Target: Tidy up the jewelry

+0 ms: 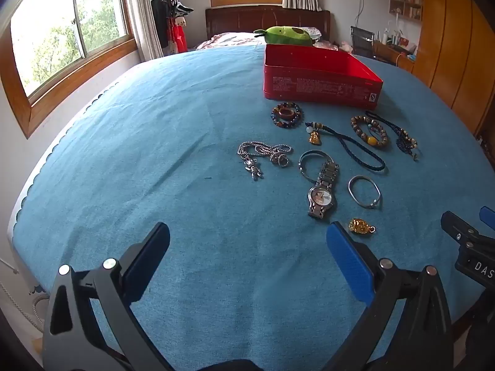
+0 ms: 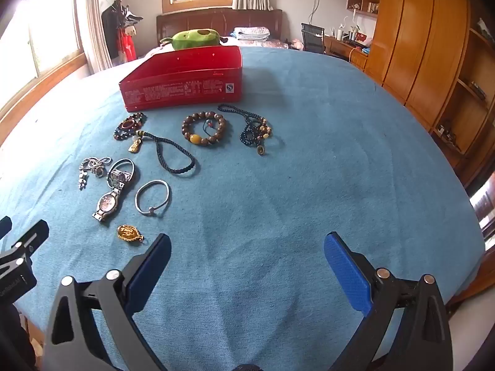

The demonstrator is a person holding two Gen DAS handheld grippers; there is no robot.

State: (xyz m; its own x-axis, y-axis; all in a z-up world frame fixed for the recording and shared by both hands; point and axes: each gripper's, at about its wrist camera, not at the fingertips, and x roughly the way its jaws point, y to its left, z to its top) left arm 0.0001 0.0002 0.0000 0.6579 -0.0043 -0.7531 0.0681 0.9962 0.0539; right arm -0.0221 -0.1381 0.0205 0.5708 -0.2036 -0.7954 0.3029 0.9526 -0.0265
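Jewelry lies spread on a blue cloth (image 1: 185, 154) before an open red tin box (image 1: 318, 77), also in the right wrist view (image 2: 185, 80). A silver watch (image 1: 321, 194), a silver bangle (image 1: 365, 191), a gold pendant (image 1: 360, 226), a silver chain (image 1: 263, 154), a dark bead bracelet (image 1: 287, 115), a brown bead bracelet (image 2: 204, 128) and dark cord necklaces (image 2: 255, 131) lie there. My left gripper (image 1: 247, 241) is open and empty, near the front edge. My right gripper (image 2: 247, 247) is open and empty, right of the gold pendant (image 2: 129, 233).
A green plush toy (image 1: 284, 35) sits behind the box on a bed. Wooden wardrobes (image 2: 411, 46) stand at the right, windows (image 1: 71, 31) at the left. The right gripper's body (image 1: 473, 247) shows at the left view's right edge.
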